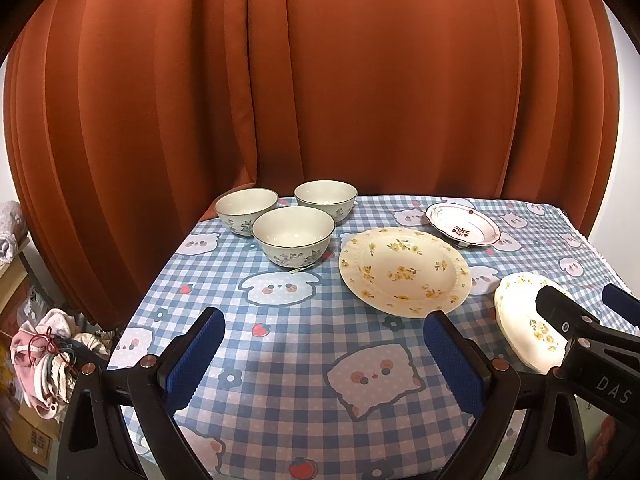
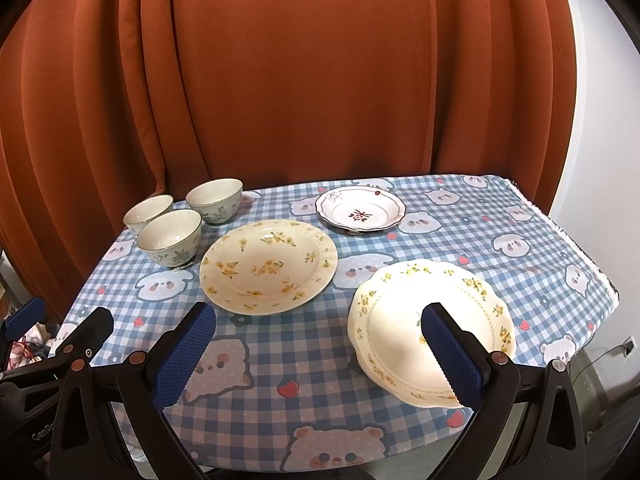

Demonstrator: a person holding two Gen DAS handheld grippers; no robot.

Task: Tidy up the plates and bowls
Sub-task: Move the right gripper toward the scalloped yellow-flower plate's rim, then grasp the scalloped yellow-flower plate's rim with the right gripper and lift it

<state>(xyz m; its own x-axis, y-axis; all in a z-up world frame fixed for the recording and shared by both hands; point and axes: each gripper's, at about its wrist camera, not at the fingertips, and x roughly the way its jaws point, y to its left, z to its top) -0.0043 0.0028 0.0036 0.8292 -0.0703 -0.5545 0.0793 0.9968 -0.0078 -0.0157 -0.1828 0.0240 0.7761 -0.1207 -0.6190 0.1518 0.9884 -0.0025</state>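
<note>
The left gripper (image 1: 322, 354) hangs over the checked tablecloth (image 1: 288, 392), blue pads spread wide and empty. The right gripper (image 2: 320, 350) is likewise spread, gripping nothing, its right pad over the scalloped plate (image 2: 432, 320) at the near right. A yellow-flowered plate (image 2: 268, 266) lies mid-table, a red-trimmed plate (image 2: 360, 210) behind it. Three bowls (image 1: 294, 236) cluster at the far left, before the rust curtain (image 1: 320, 80).

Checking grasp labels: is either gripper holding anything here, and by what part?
Nothing held. Left gripper and right gripper are both open and empty above the tablecloth; the plates and bowls all sit untouched.
</note>
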